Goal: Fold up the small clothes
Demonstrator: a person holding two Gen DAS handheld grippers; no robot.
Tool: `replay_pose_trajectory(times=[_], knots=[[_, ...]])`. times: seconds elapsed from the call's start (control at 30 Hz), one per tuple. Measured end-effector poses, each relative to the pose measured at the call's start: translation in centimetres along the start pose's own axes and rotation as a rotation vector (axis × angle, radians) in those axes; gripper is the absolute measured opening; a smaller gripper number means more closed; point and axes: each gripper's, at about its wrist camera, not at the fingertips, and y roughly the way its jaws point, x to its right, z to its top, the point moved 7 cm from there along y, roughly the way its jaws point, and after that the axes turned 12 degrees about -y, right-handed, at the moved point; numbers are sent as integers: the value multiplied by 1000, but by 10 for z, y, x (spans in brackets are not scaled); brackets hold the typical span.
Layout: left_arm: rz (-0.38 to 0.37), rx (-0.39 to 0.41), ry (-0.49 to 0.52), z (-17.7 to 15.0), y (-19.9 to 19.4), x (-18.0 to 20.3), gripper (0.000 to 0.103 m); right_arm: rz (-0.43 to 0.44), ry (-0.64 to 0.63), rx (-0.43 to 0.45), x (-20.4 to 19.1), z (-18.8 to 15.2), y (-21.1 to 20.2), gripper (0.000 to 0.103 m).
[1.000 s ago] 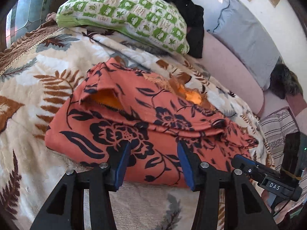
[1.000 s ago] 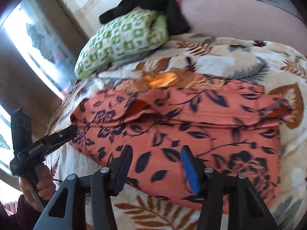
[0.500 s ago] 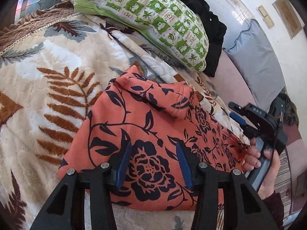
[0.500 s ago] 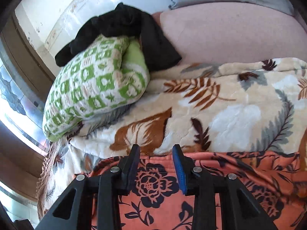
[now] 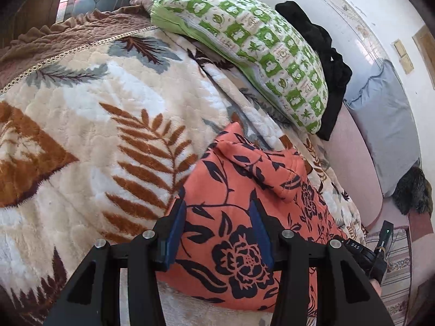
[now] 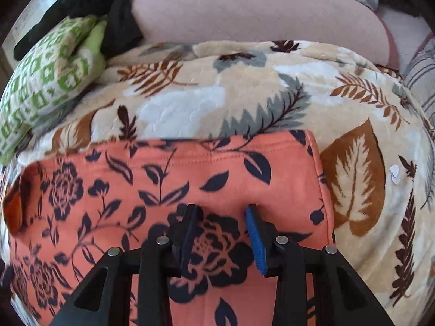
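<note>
An orange garment with dark floral print (image 5: 239, 203) lies folded on a leaf-patterned blanket (image 5: 108, 125). My left gripper (image 5: 217, 217) is open and hovers over the garment's near left part, with cloth showing between the fingers. In the right wrist view the same garment (image 6: 176, 174) spreads across the lower frame, its far edge folded straight. My right gripper (image 6: 221, 217) is open just above its near middle, holding nothing. The right gripper's body also shows at the lower right of the left wrist view (image 5: 372, 255).
A green-and-white patterned pillow (image 5: 250, 46) and a black cloth (image 5: 320, 54) lie at the far end of the bed. A pink bolster (image 6: 258, 13) and a grey cushion (image 5: 386, 125) line the wall side. A small white scrap (image 6: 394, 174) lies on the blanket at right.
The garment has been folded over into a more compact shape. Both grippers moved over it; the right one has dropped back from the far edge toward the garment's near middle. Both stay open.
</note>
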Motion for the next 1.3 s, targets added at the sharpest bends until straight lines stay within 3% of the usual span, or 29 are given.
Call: replay_pose_trajectory(times=[0.03,0.1,0.2,0.27,0.3,0.37,0.47,0.57,0.63,0.87,0.97,1.1,1.13,1.23,1.3], knots=[[12,7,-2,3,-1,-2,49,25,-34,36,-17,7,-9,41],[56,28,20,7,-3,-6,49,169,-168,96,-78,13,-28,41],[77,23,38,8,-4,-9,49,317,-405,53,-178,-3,-36,41],[87,0,49,5,-1,-11,49,429,-496,6,-235,-16,-32,41],[94,-11,63,3,1,-11,49,439,-531,0,-259,-17,-28,41],[112,-22,85,1,4,-12,49,377,-569,46,-292,0,-18,41],[122,-34,83,3,7,-14,49,404,-397,91,-309,45,-8,41],[114,-18,82,8,3,-11,49,414,-263,165,-300,75,-19,42],[111,8,112,9,-3,-3,49,424,-256,189,-286,71,-34,42],[65,7,306,-24,-4,47,50,354,-229,180,-180,6,-73,42],[138,-14,423,-48,8,62,54,330,-191,172,-129,-35,-94,42],[234,-98,439,-71,34,52,61,290,-145,146,-78,-87,-108,42],[267,-85,467,-75,37,51,61,265,-134,122,-67,-100,-103,41],[361,-30,605,-89,36,58,62,242,-104,-57,-45,-144,-64,41],[355,-10,617,-90,29,58,62,277,-79,21,-39,-148,-73,41]])
